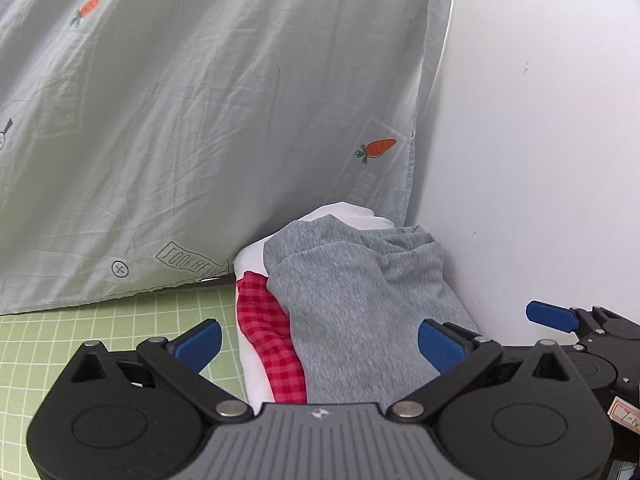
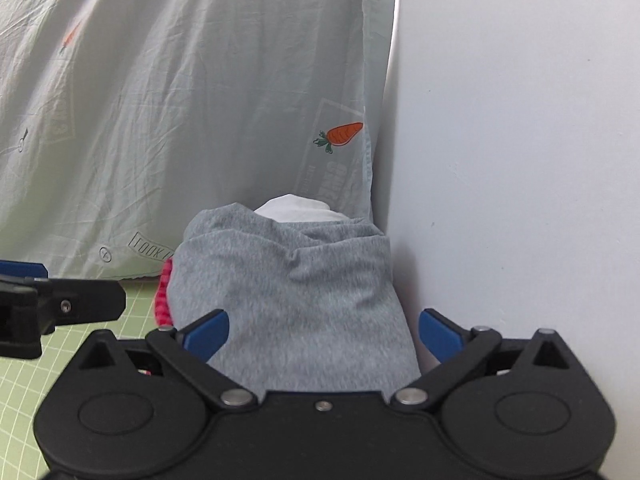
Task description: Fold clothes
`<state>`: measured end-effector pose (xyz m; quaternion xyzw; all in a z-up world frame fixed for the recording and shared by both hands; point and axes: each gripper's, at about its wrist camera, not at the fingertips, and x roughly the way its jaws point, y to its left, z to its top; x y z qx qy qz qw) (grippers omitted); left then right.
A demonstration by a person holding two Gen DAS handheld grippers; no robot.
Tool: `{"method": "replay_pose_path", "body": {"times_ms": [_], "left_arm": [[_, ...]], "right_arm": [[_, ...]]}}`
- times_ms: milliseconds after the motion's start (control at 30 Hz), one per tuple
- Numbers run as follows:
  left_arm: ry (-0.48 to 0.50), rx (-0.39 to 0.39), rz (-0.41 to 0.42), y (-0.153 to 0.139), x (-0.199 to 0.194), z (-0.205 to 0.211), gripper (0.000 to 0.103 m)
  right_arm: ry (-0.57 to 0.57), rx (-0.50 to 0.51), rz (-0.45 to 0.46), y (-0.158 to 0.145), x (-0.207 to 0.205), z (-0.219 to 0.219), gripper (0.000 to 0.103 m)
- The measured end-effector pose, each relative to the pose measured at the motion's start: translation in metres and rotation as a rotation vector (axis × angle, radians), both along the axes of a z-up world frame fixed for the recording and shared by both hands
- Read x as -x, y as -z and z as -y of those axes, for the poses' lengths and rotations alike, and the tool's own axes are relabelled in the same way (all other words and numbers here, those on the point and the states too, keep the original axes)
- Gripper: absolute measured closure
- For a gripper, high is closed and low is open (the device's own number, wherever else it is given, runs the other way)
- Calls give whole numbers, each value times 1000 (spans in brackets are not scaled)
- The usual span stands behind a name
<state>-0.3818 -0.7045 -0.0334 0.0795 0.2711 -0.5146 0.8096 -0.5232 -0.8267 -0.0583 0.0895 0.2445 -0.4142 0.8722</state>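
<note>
Left wrist view: the left gripper [image 1: 320,344], jaws spread and holding nothing, faces a pile of clothes in the corner where the green grid mat [image 1: 80,344] meets the white wall [image 1: 540,160]. A grey garment [image 1: 360,300] lies over a red checked garment [image 1: 268,332] and a white garment [image 1: 344,214]. The pile looks gathered rather than neatly squared; whether it is finished folding or waiting for it cannot be settled.

Right wrist view: the right gripper [image 2: 324,336], also spread and empty, faces the grey garment, which hides most of the other 2. A carrot-print sheet [image 2: 180,100] hangs behind.

A carrot-printed sheet [image 1: 200,120] hangs beside a white wall [image 1: 540,140], above a green grid mat [image 1: 100,320].
</note>
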Motion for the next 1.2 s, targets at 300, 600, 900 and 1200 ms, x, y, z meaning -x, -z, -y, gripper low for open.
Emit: {"method": "replay_pose_path", "body": {"times_ms": [300, 600, 900, 1200], "left_arm": [[24, -54, -13, 9, 44, -75, 0], [56, -89, -30, 21, 75, -126, 0], [79, -99, -23, 26, 103, -152, 0], [89, -89, -12, 20, 110, -161, 0]], "right_arm": [[19, -66, -28, 3, 54, -91, 1], [91, -113, -11, 9, 98, -138, 1], [105, -124, -11, 10, 124, -162, 1], [113, -119, -1, 9, 137, -176, 1]]}}
